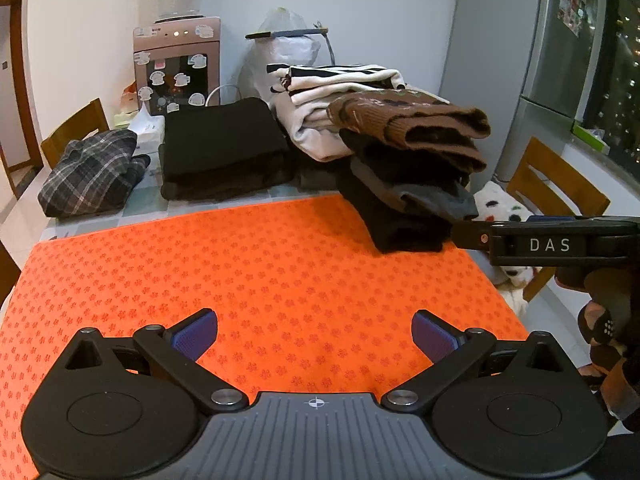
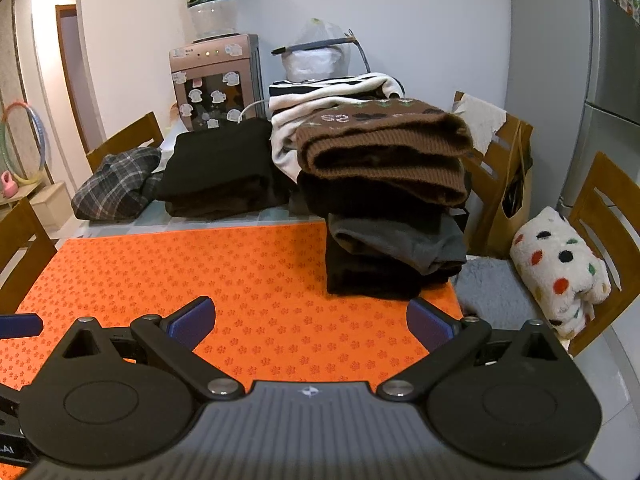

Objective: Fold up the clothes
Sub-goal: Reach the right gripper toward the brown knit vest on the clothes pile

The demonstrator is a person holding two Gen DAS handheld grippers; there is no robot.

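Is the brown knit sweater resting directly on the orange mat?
Apart. The right wrist view shows the brown knit sweater on top of a stack, with black and grey folded clothes between it and the orange mat.

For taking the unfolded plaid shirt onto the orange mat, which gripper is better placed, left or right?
Probably the left gripper. The plaid shirt lies crumpled at the far left of the table, beyond the orange mat. The right gripper sits beside the folded stack, farther away. Both are open and empty.
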